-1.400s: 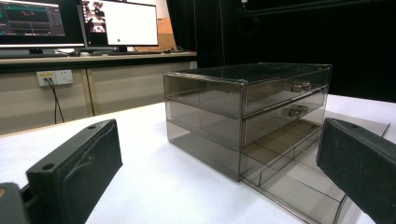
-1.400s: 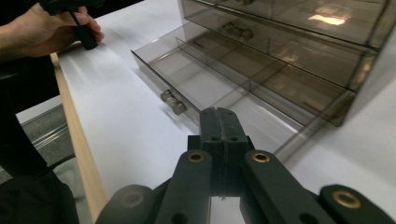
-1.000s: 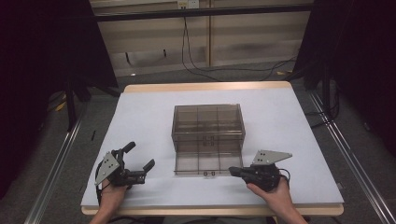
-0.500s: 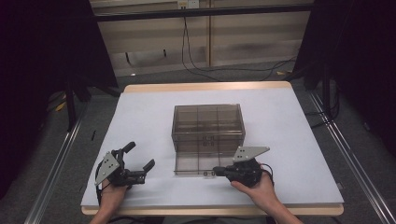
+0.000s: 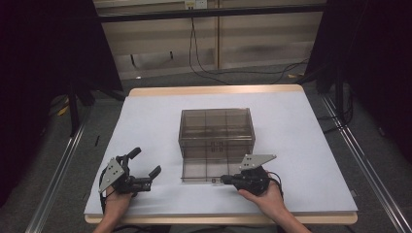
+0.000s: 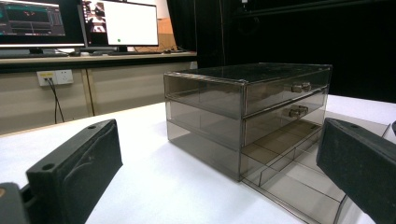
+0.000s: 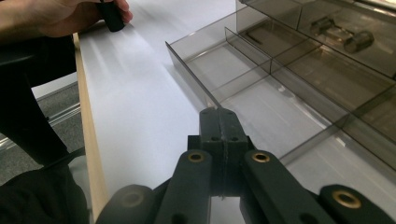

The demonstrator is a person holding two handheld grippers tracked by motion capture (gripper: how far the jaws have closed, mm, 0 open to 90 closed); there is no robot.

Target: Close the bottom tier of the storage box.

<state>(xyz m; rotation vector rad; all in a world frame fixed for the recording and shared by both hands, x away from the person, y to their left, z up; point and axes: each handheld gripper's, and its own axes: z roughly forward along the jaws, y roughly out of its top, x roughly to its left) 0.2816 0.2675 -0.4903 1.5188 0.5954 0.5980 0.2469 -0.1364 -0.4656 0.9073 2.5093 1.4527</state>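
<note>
A smoky see-through drawer cabinet [image 5: 216, 132] stands mid-counter [image 5: 301, 131] on white covering. Its bottom drawer [image 5: 206, 171] is pulled out toward the person. The right hand-held gripper [image 5: 224, 180] lies low at the drawer's front edge, jaws pressed together; in the right gripper view its tip [image 7: 218, 116] meets the drawer's front wall, though whether the wall is pinched between the pads is hidden by the jaws themselves. The left hand-held gripper [image 5: 145, 162] rests near the counter's front left, well apart from the cabinet, jaws spread wide and empty. Both forearms are cut off at the bottom. The drawer's inside is hard to make out through the tinted walls.
</note>
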